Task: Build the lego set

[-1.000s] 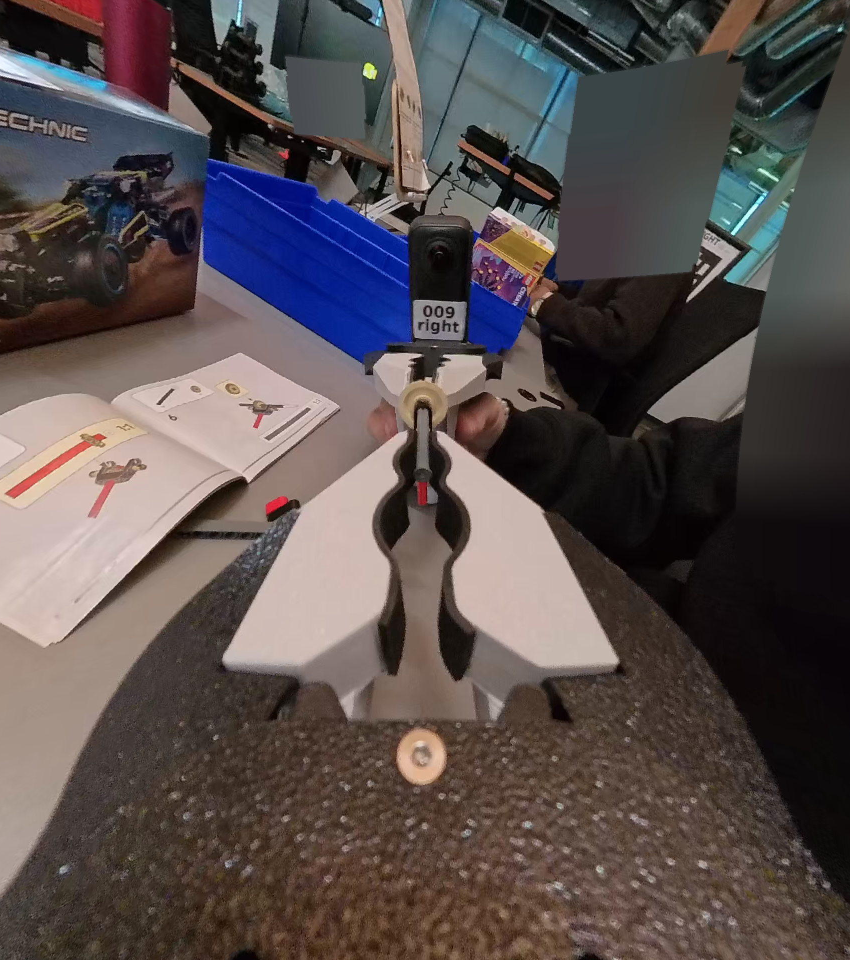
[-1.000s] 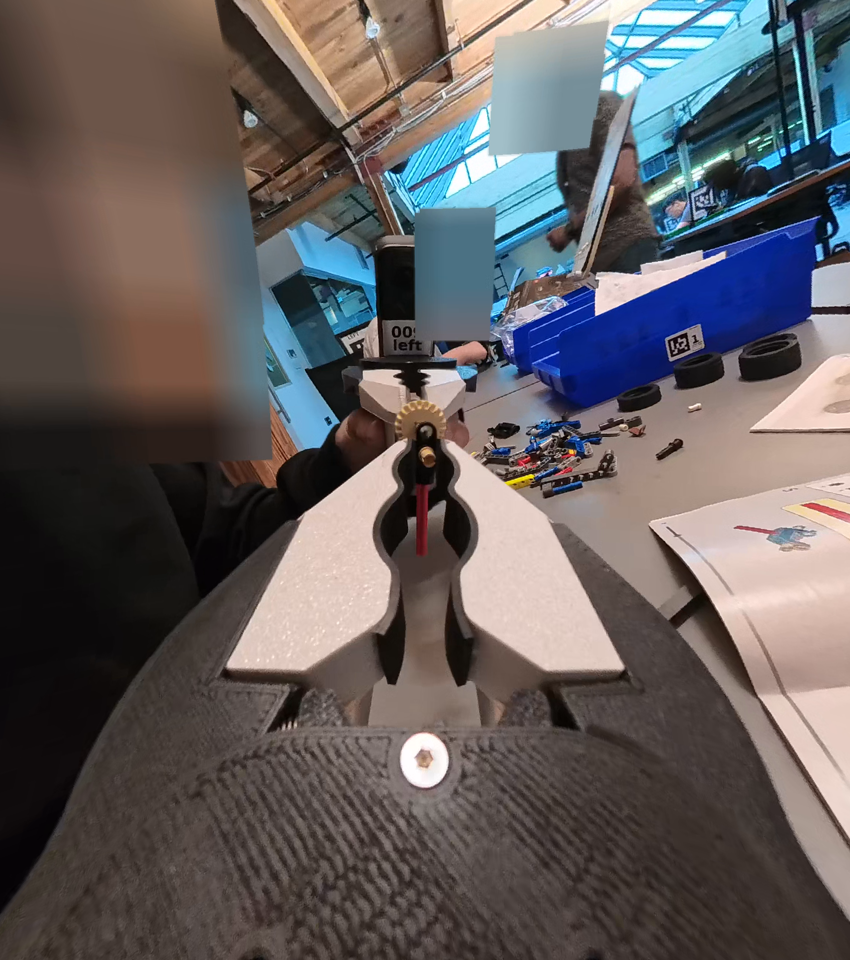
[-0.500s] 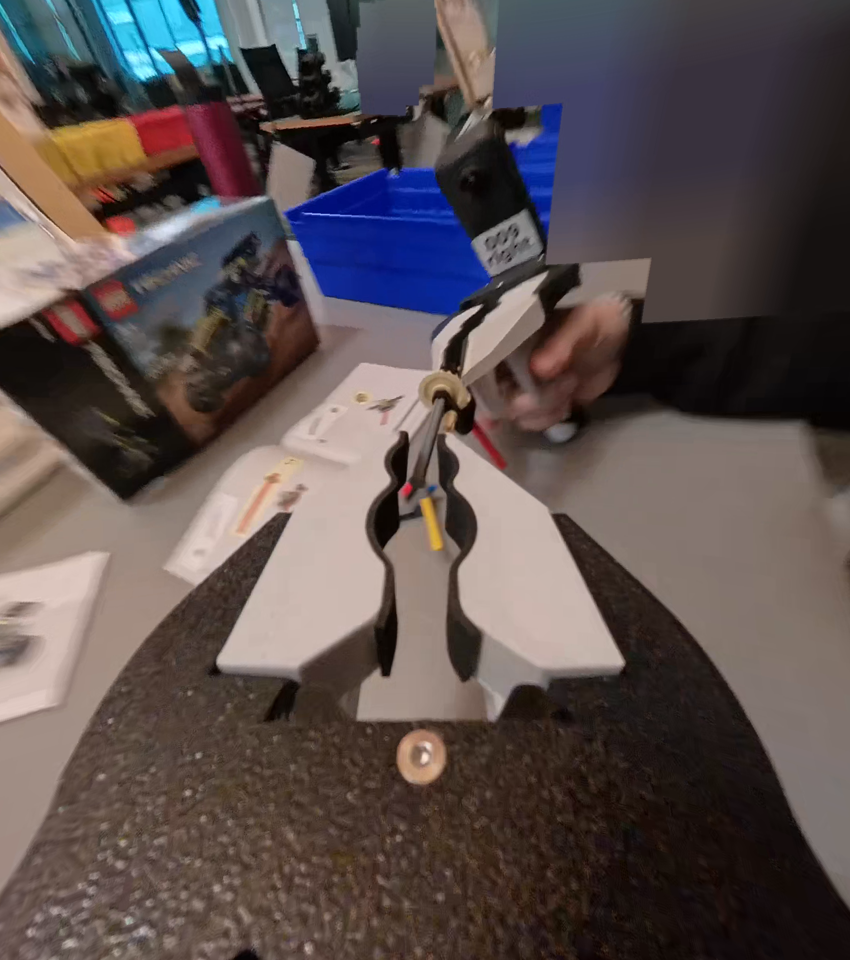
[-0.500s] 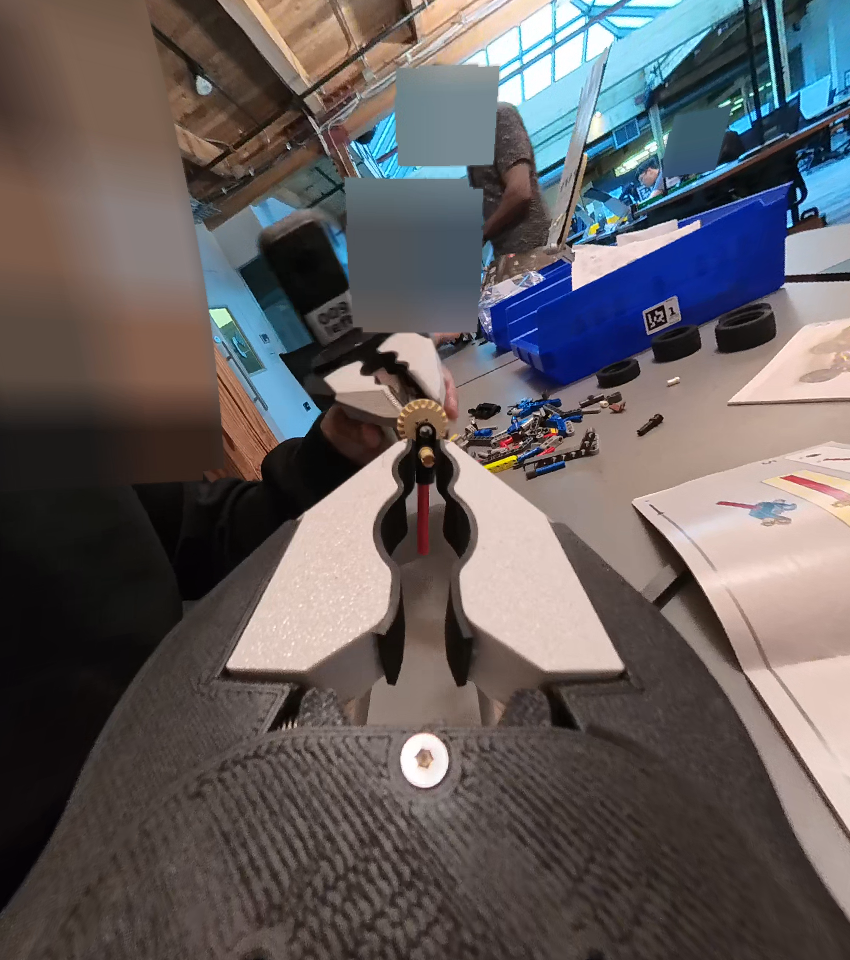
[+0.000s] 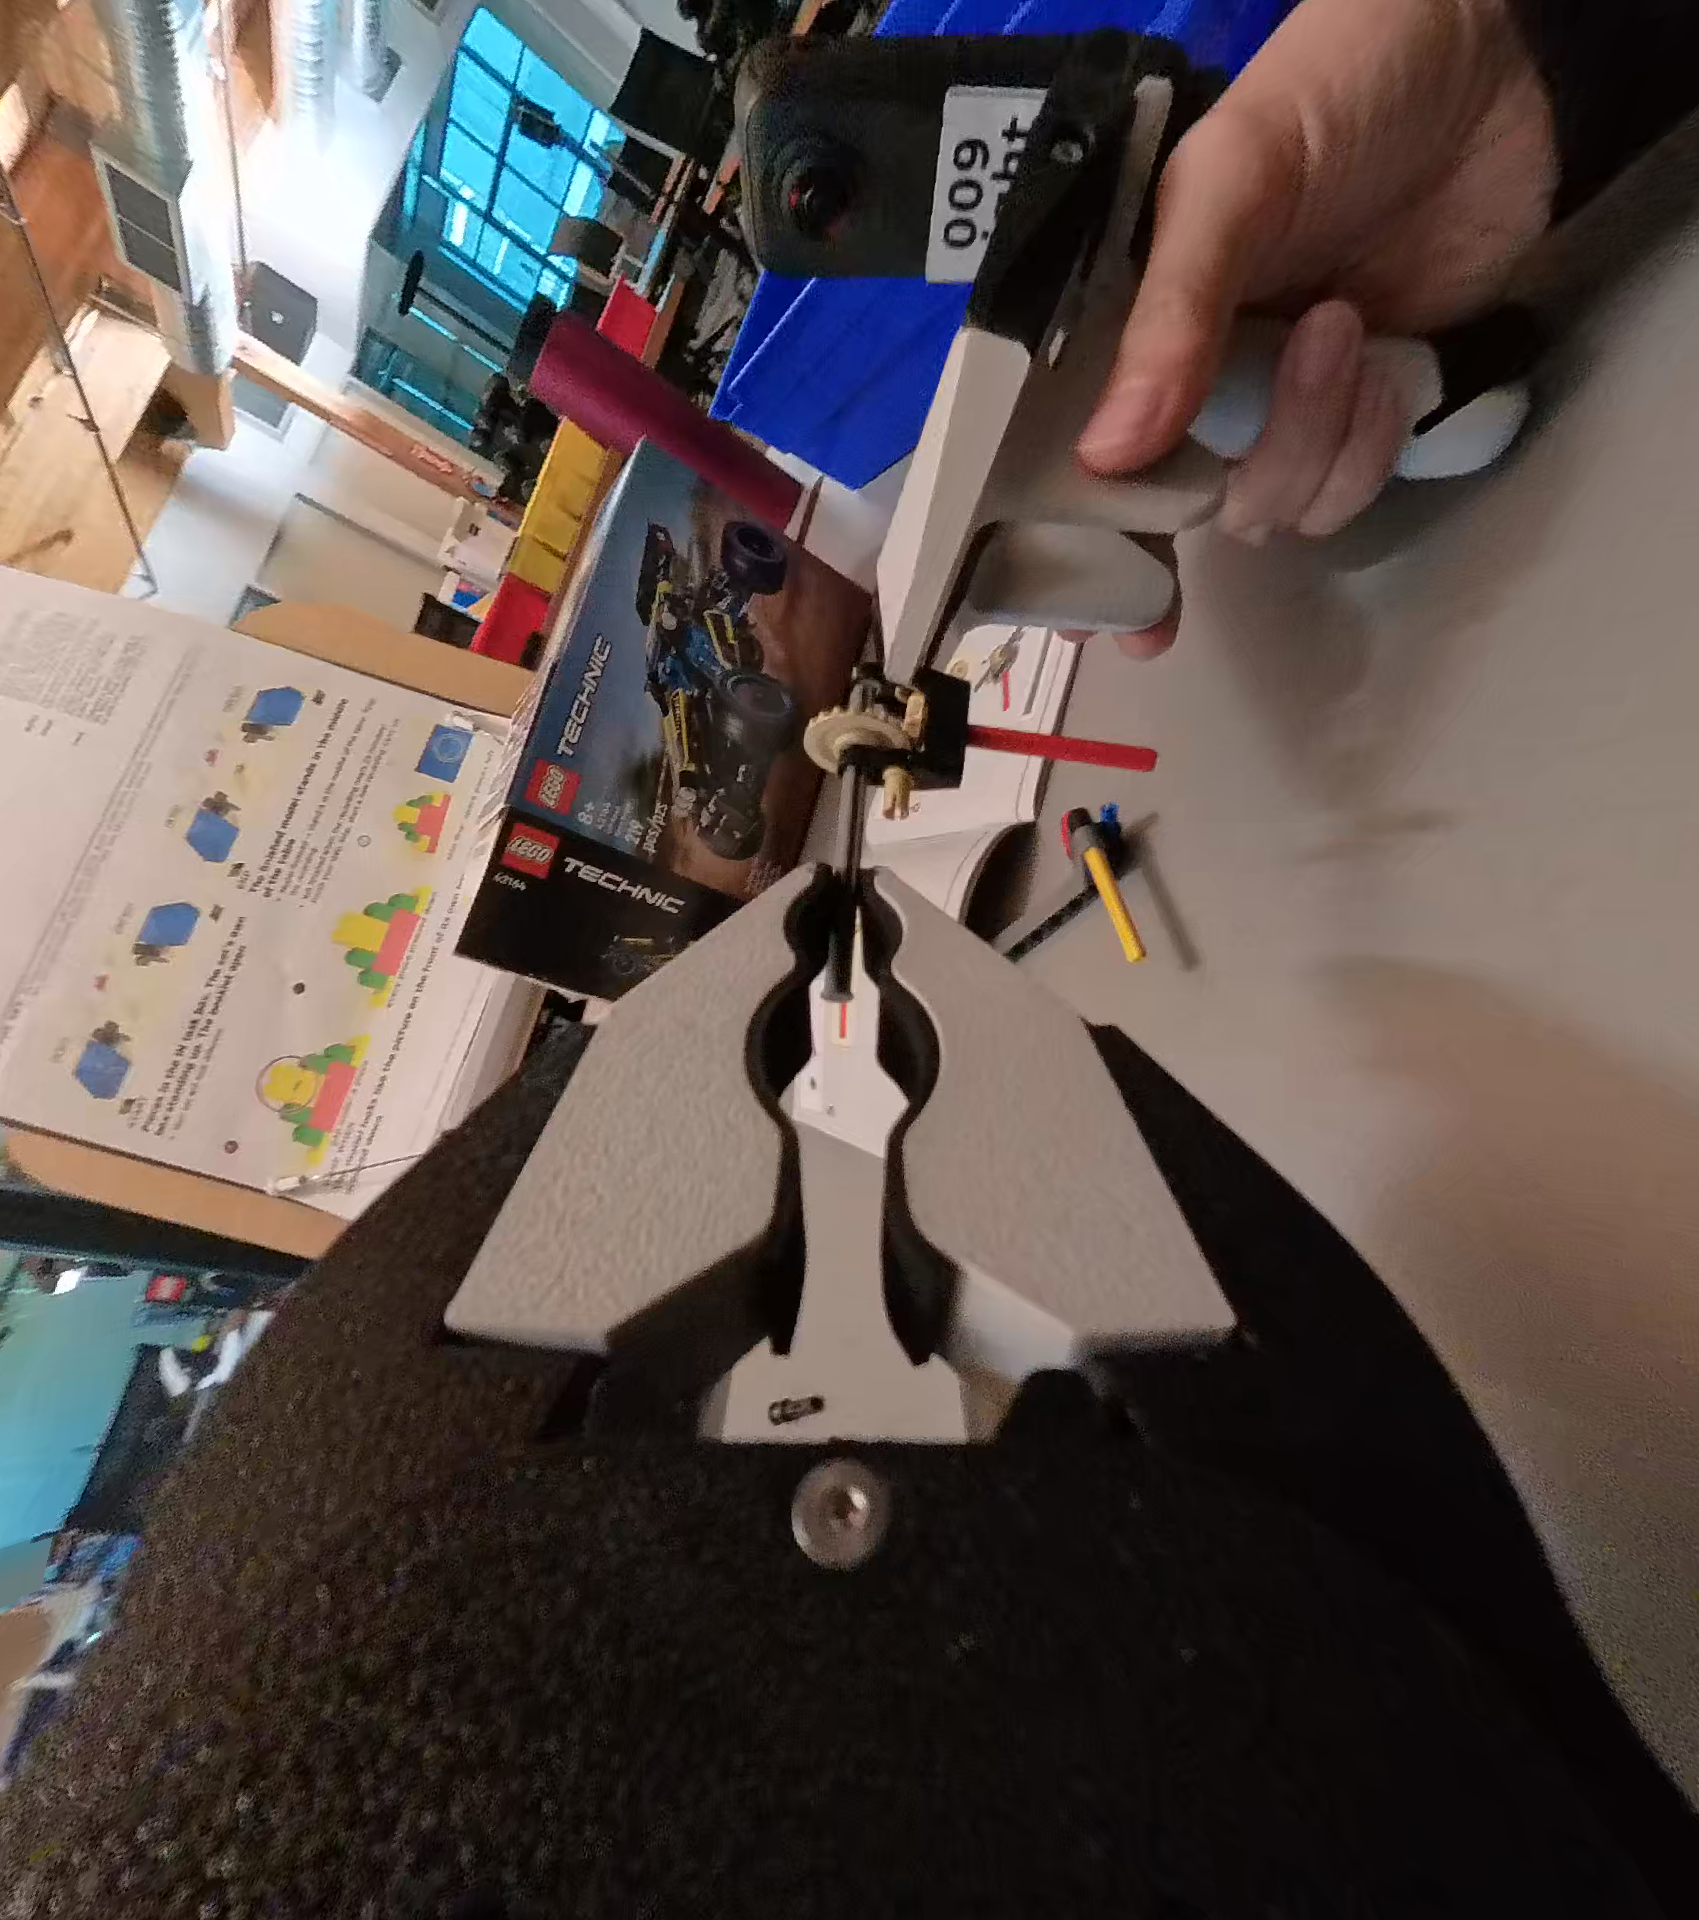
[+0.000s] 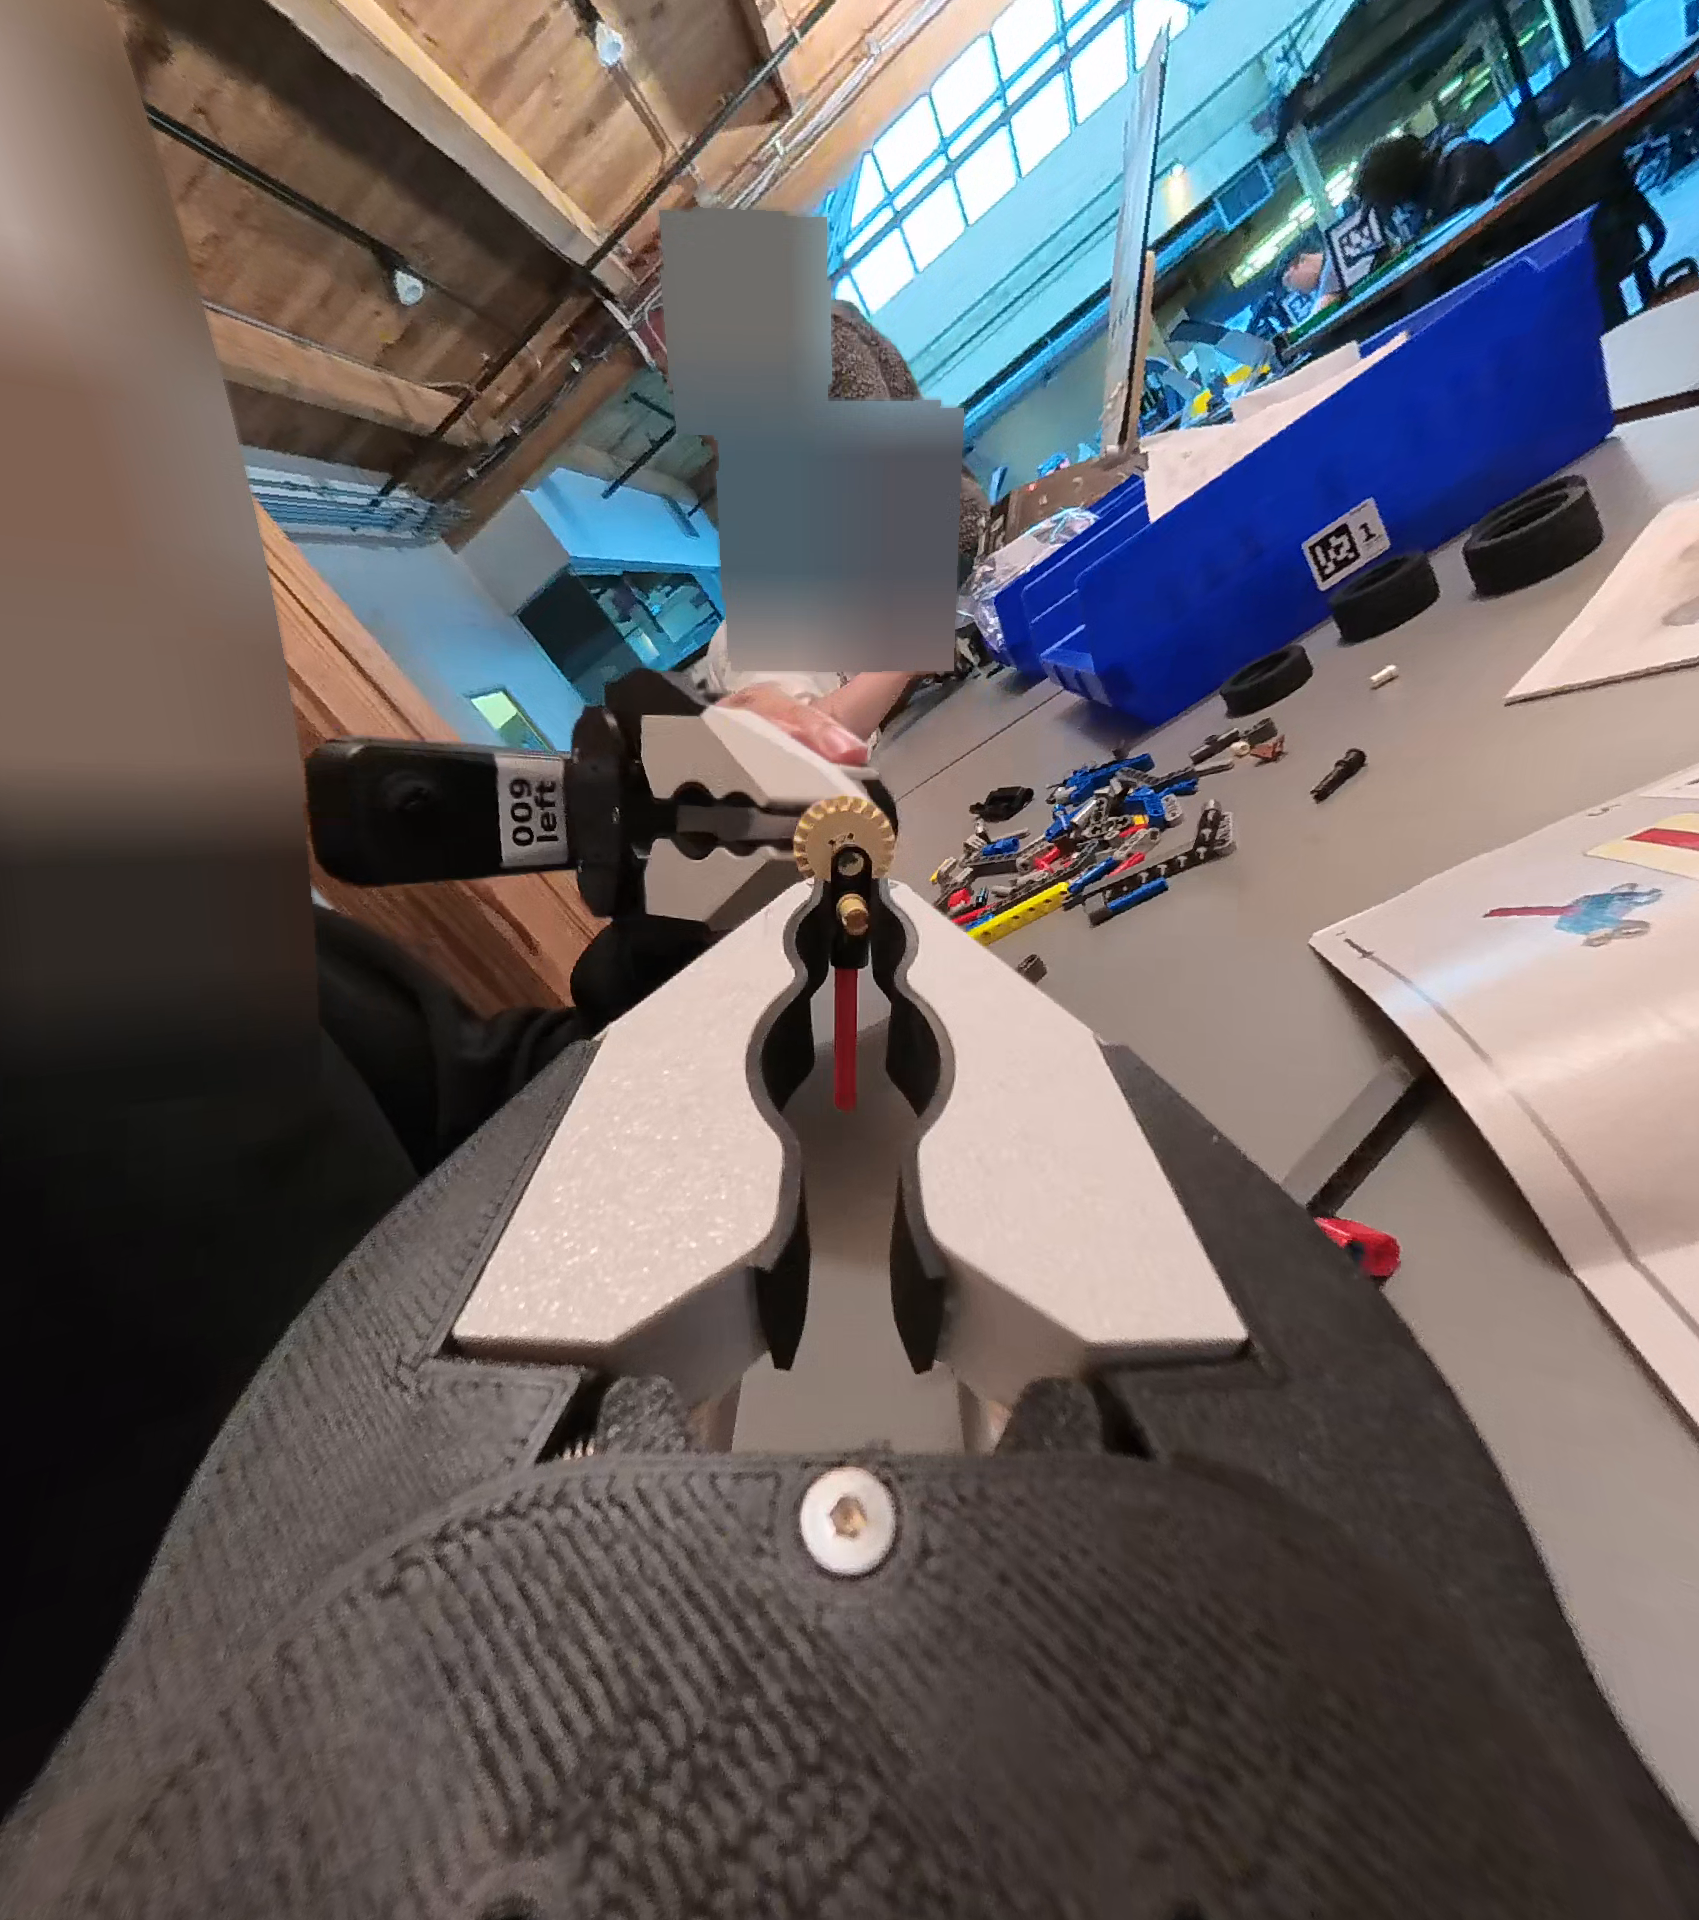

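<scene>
Tan gear (image 6: 843, 837) meets my black axle (image 5: 847, 844) between both jaws: left clamps axle, right clamps red axle (image 6: 845, 1039), aligning them.

Timber ceiling (image 6: 471, 135), bright windows (image 6: 938, 145)

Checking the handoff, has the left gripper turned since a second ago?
Yes. The left gripper has rolled onto its side, camera now pointing left, judged against the blue bin.
</scene>
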The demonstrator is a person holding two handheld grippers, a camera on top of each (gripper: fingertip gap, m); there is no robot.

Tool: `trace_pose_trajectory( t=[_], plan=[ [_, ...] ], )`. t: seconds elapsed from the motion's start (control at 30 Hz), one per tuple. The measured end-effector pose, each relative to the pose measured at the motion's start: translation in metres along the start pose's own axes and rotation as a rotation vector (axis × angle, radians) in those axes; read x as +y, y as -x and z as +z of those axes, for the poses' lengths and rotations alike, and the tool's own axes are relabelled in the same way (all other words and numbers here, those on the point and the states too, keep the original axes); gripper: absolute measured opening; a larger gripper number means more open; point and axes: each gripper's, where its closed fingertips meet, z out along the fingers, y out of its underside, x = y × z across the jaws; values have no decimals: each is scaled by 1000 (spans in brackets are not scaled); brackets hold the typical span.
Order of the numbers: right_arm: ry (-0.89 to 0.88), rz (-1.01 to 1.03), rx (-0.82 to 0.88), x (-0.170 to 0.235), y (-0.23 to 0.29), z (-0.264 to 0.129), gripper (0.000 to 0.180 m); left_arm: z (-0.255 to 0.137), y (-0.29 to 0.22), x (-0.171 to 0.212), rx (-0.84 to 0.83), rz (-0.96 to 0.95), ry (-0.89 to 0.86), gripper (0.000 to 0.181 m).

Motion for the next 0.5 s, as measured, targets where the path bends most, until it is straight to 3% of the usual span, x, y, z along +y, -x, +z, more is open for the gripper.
trace_pose_trajectory(
  t=[0.2,0.5],
  plan=[
    [13,0,42,1,-6,-2,6,7,-1,6,-48,93,95,1],
    [57,41,16,7,-4,-4,6,5,-8,3,17,62,111,1]
  ],
)
